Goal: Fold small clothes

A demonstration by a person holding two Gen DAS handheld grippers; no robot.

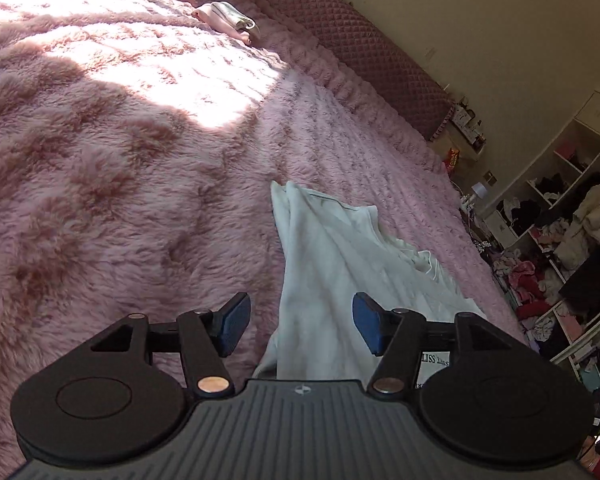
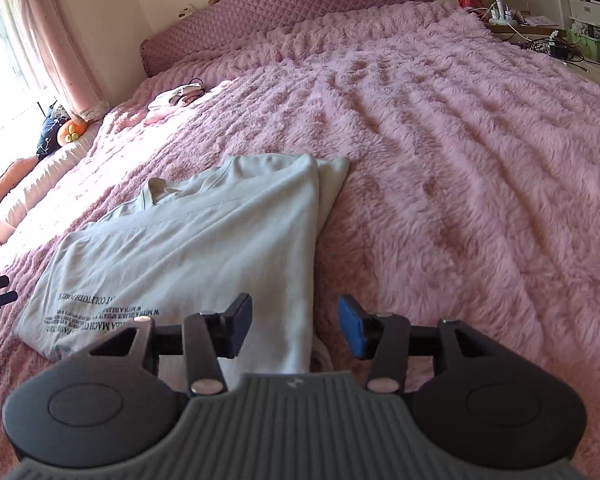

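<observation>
Two grippers are hovering over the bed, one per view. Nearest in the left wrist view, the left gripper (image 1: 298, 330) is standing spread, its blue pads (image 1: 236, 326) pinching nothing, the cloth lying below the gap. In the right wrist view, the right gripper (image 2: 294, 326) is likewise spread and empty above the garment's near folded edge. One white T-shirt (image 2: 204, 240) is lying on the pink fluffy blanket (image 2: 460, 200), partly folded lengthwise, its long axis running from the grippers away toward the headboard, its printed text at the near left end and its collar toward the far end. Farther off, one small bundle of light clothes (image 2: 176, 98) is resting near the far left, well apart from the shirt. One quilted headboard (image 2: 284, 12) is closing the far side.
</observation>
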